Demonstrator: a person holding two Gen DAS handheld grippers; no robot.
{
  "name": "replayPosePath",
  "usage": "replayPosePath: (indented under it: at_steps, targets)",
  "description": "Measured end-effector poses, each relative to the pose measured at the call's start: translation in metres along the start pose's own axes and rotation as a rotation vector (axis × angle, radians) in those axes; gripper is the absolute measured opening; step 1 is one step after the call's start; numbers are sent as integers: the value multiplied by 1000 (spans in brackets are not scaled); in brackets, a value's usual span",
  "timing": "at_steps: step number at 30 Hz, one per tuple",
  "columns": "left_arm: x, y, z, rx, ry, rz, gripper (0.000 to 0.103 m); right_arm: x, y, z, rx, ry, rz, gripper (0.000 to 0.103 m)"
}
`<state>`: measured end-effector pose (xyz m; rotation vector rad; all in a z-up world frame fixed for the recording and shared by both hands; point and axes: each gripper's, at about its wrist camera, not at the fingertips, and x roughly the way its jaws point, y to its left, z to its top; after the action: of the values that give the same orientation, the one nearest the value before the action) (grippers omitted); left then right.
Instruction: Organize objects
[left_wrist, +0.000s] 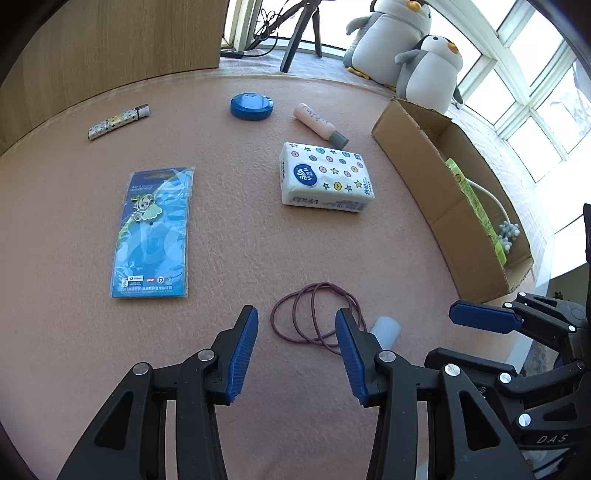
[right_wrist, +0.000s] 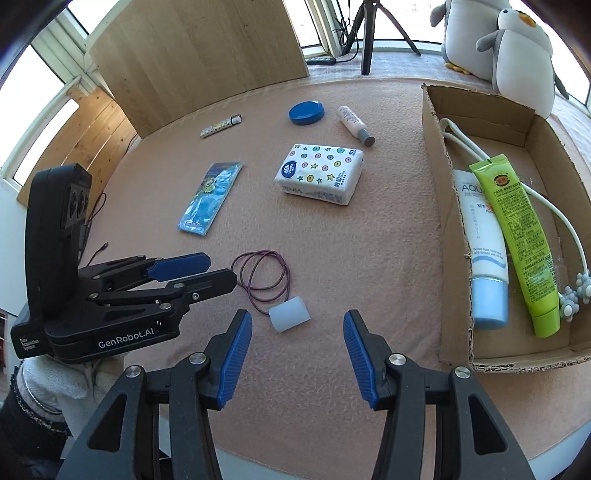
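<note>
My left gripper (left_wrist: 295, 321) is open and points down at the pink felt table (left_wrist: 229, 251); a purple cord loop (left_wrist: 314, 314) lies on the felt under its tips, untouched. My right gripper (right_wrist: 297, 321) is also open, with a small white cap (right_wrist: 289, 314) lying just ahead between its tips, not pressed. The cord loop (right_wrist: 264, 275) lies beyond the cap. Further off lie a tissue pack (right_wrist: 319, 173), a blue carded packet (right_wrist: 210, 197), a blue round lid (right_wrist: 306, 112), a pink bottle (right_wrist: 354, 123) and a patterned stick (right_wrist: 220, 126).
An open cardboard box (right_wrist: 447, 221) stands at the table's right, holding a white tube (right_wrist: 484, 251), a green tube (right_wrist: 517, 236) and a white cord. Two penguin plush toys (left_wrist: 406, 48) and a tripod sit beyond the far edge. A gloved hand (right_wrist: 48, 384) holds the left gripper.
</note>
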<state>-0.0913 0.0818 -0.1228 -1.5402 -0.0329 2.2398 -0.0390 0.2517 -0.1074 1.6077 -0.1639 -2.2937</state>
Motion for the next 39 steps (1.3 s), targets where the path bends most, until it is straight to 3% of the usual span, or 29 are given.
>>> replayPosePath:
  at_steps: [3,5,8,11,22,24,25,26,30,31,33,35,39]
  targets:
    - [13,-4,8,29,13,1,47,11,3,-5,-26,24,-24,48]
    - [23,-7,10,55,25,18,30,16,3,-7,-29,36,-28,48]
    - [24,-6,8,92,7,57,15,21,3,-10,-37,47,-41,48]
    - [22,3,5,68,8,63,7,24,3,-12,-46,56,-42,48]
    - [7,30,-16,-10,9,50,5,46,18,-5,-95,93,-30,51]
    - [7,30,-15,-20,16,31,13,51,21,-3,-113,96,-36,51]
    - [7,30,-15,-21,15,20,25,51,23,-3,-125,92,-44,51]
    - [6,28,-16,-12,8,23,28,52,25,-2,-140,88,-54,51]
    - [11,20,-12,28,-4,61,28,53,28,-3,-172,88,-82,50]
    - [12,19,-11,37,-4,64,28,54,28,-3,-177,86,-91,45]
    - [13,17,-8,54,-7,69,25,54,28,-3,-193,83,-115,36]
    - [16,15,-8,65,2,64,3,52,27,-3,-195,81,-121,26]
    - [13,10,-12,78,8,48,3,46,21,-4,-171,65,-108,25]
